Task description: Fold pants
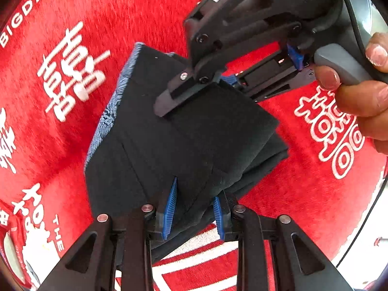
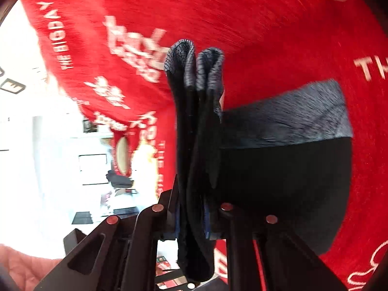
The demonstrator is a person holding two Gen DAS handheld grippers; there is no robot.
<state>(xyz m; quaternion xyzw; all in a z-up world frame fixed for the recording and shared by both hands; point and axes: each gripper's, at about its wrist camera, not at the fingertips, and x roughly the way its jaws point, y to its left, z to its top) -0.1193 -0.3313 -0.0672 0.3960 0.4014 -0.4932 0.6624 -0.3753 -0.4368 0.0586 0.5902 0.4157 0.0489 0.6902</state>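
Black pants (image 1: 169, 150) lie folded into a thick rectangle on a red cloth, their blue-grey patterned waistband (image 1: 106, 118) along the left edge. My left gripper (image 1: 194, 194) is shut on the near edge, fabric pinched between its blue pads. The right gripper (image 1: 169, 106) reaches in from the upper right and clamps the far corner. In the right wrist view, several stacked layers of the pants (image 2: 278, 181) pass upright between the right gripper (image 2: 192, 201), which is shut on them. The grey waistband (image 2: 291, 114) folds over at the top and runs off to the right.
The red cloth (image 1: 303, 194) with white characters and lettering spreads under and around the pants. A person's hand (image 1: 363, 97) grips the right gripper's handle. A bright white room with shelves (image 2: 92, 160) shows past the cloth's left edge.
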